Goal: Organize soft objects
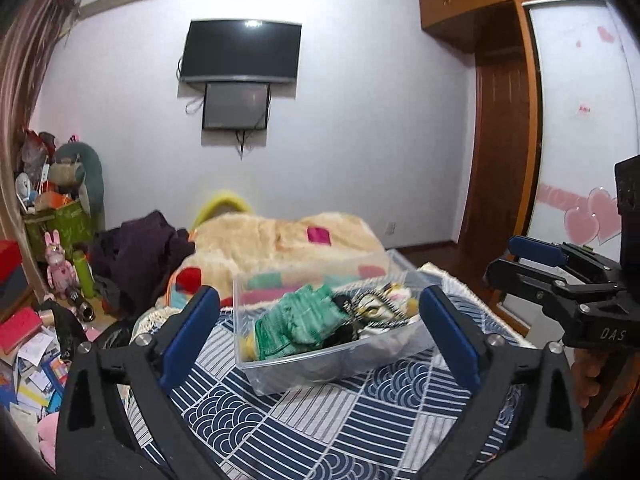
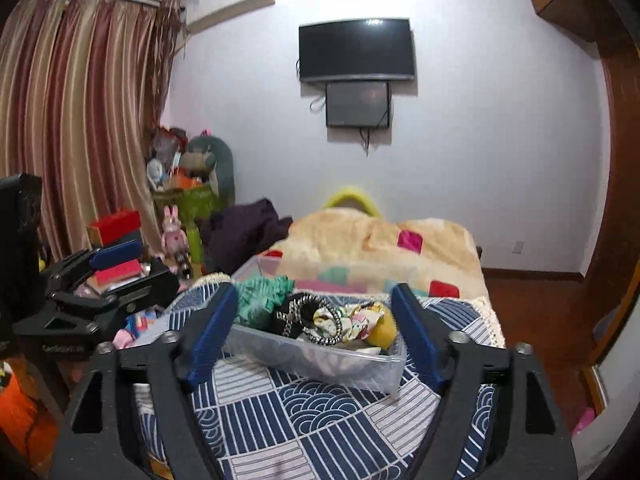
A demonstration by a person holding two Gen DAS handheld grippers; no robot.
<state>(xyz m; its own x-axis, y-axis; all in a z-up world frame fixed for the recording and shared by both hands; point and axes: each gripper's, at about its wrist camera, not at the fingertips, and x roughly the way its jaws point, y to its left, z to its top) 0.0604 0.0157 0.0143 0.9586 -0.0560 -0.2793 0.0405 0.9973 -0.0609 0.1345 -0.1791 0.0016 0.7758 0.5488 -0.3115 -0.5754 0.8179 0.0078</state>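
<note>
The clear bin (image 1: 320, 364) of soft items sits on the patterned bed cover (image 1: 320, 432). The green knit (image 1: 304, 320) mounds above its rim and could spill if nudged. Both the left hand-held gripper (image 1: 320, 332) and the right hand-held gripper (image 2: 316, 328) hang released, holding nothing.

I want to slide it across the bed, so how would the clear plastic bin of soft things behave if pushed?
The clear plastic bin probably slides poorly: it sits on a soft patterned quilt that may bunch. It looks light, holding only a green knit and similar fabrics. Low and wide, it seems unlikely to tip.
</note>
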